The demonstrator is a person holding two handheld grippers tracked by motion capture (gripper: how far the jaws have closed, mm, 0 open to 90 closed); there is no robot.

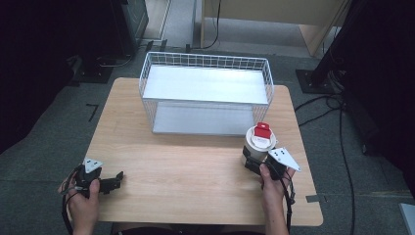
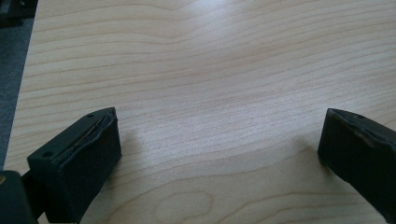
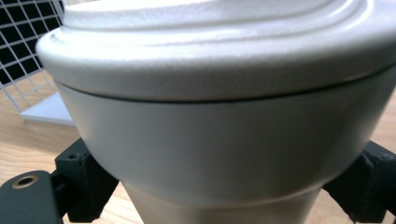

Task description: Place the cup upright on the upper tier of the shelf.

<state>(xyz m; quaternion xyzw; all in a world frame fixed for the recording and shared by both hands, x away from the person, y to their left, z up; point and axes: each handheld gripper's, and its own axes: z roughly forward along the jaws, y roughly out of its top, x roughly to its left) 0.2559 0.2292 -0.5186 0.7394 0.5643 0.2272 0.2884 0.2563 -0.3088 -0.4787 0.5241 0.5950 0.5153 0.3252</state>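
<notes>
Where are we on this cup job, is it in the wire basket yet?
Not yet. Done: the right gripper is shut on the white lidded cup, with a jaw on each side in the right gripper view. In hand: the cup sits near the table's right edge, just in front of the wire basket, which holds nothing. Left: moving it into the basket and letting go. The left gripper is open over bare wood.

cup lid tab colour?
Red, on the white cup in the right gripper; high view shows it best.
</notes>
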